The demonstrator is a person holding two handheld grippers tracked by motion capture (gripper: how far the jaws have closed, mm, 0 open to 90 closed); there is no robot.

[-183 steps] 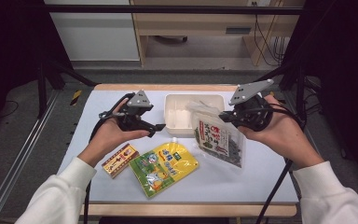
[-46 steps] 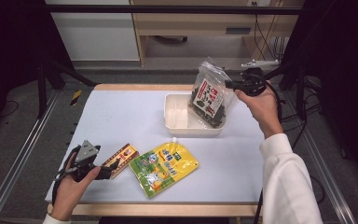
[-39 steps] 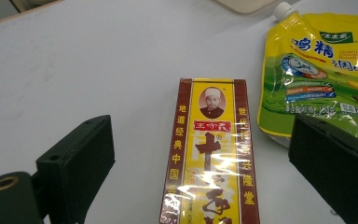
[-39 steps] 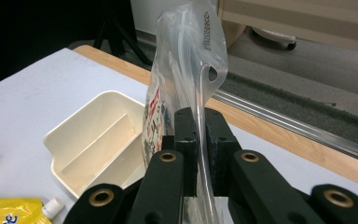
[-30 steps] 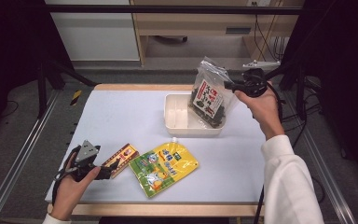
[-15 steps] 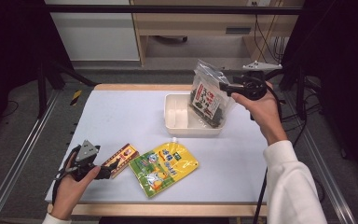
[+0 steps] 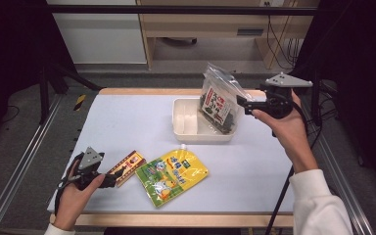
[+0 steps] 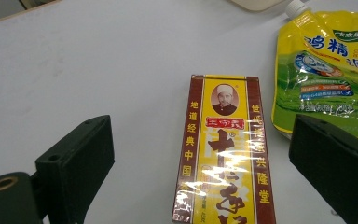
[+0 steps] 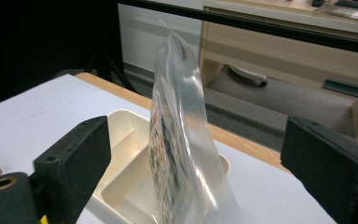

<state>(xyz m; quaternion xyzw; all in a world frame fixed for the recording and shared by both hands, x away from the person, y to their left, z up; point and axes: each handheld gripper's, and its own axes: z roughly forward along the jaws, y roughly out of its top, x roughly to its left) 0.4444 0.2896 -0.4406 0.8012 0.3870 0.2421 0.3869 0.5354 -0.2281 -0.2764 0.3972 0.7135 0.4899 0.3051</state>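
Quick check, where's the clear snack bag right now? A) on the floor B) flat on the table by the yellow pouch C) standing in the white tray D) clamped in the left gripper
C: the clear snack bag stands upright in the white tray, and the right gripper has its jaws spread wide on either side of it, not pressing it.

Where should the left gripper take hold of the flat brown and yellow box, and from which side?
Grip the brown and yellow box across its two long brown edges, coming along its length from the short end nearest the left gripper. It lies flat on the table, narrow enough for the open jaws, which already straddle it; the yellow pouch lies close beside one edge.
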